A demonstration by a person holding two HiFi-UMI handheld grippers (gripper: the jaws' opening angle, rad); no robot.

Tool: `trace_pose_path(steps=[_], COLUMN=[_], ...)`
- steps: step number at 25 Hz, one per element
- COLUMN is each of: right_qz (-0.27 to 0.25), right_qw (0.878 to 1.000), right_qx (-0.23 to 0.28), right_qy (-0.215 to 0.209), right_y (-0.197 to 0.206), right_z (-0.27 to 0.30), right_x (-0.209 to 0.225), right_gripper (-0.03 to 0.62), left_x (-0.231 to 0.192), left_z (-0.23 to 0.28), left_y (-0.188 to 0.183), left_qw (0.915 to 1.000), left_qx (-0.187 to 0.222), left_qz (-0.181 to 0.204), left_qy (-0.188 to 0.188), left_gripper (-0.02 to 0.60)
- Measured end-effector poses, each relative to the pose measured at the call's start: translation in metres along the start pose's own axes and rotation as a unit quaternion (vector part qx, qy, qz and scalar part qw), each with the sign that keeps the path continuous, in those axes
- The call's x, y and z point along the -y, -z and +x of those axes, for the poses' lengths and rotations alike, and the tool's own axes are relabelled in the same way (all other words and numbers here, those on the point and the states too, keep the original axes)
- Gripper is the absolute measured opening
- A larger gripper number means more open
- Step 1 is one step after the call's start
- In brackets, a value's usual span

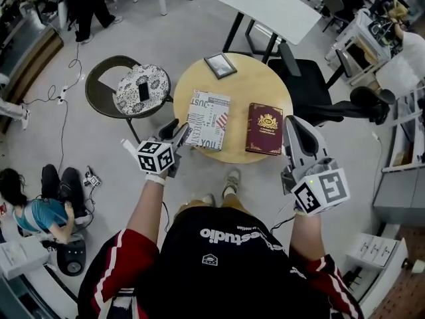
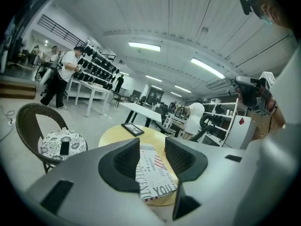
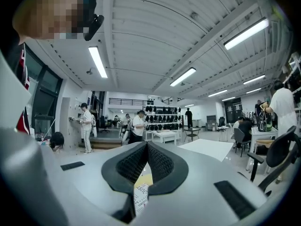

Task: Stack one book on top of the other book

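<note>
Books lying apart; left gripper (image 1: 178,130) poised at the white one

White book (image 1: 208,119) and red book (image 1: 265,128) are lying flat side by side on the table (image 1: 246,85), not touching; left gripper is hovering at the white book's near edge, jaws moderately apart, nothing pinched; right gripper (image 1: 295,121) is hanging by the red book, jaws together, empty; a shallow bite would likely be catching only the cover, so the book may be flopping open or sliding off the rim.
</note>
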State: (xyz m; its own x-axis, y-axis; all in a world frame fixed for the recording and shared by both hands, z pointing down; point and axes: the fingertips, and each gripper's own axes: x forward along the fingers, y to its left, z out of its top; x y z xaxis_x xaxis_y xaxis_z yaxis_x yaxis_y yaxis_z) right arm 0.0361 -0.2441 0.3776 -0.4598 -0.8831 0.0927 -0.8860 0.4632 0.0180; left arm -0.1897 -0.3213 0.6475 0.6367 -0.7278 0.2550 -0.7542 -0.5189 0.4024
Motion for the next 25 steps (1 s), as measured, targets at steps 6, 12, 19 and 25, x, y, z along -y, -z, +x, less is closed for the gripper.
trace_pose_path(steps=[6,12,19,25], right_qz=[-0.01,-0.012,-0.008,-0.004], right_qw=[1.0,0.999,0.998,0.998], right_qx=[-0.024,-0.044,-0.062,-0.064], right_qy=[-0.008,-0.011,-0.009,-0.006], right_y=[0.014,0.025,0.042,0.046], right_z=[0.007,0.012,0.014,0.015], right_x=[-0.002,0.002,0.009,0.015], right_gripper=[0.028,0.027,0.027,0.028], left_x=[-0.023,-0.046,-0.071,-0.074], left_z=[0.014,0.023,0.033,0.033], left_y=[0.047,0.102,0.142,0.15], left_qw=[0.9973,0.9895,0.979,0.9772], left_qx=[-0.028,-0.068,-0.088,-0.092], left_qz=[-0.068,-0.118,-0.164,-0.173], left_qy=[-0.01,-0.049,-0.081,-0.081], left_gripper=[0.189,0.212,0.218,0.219])
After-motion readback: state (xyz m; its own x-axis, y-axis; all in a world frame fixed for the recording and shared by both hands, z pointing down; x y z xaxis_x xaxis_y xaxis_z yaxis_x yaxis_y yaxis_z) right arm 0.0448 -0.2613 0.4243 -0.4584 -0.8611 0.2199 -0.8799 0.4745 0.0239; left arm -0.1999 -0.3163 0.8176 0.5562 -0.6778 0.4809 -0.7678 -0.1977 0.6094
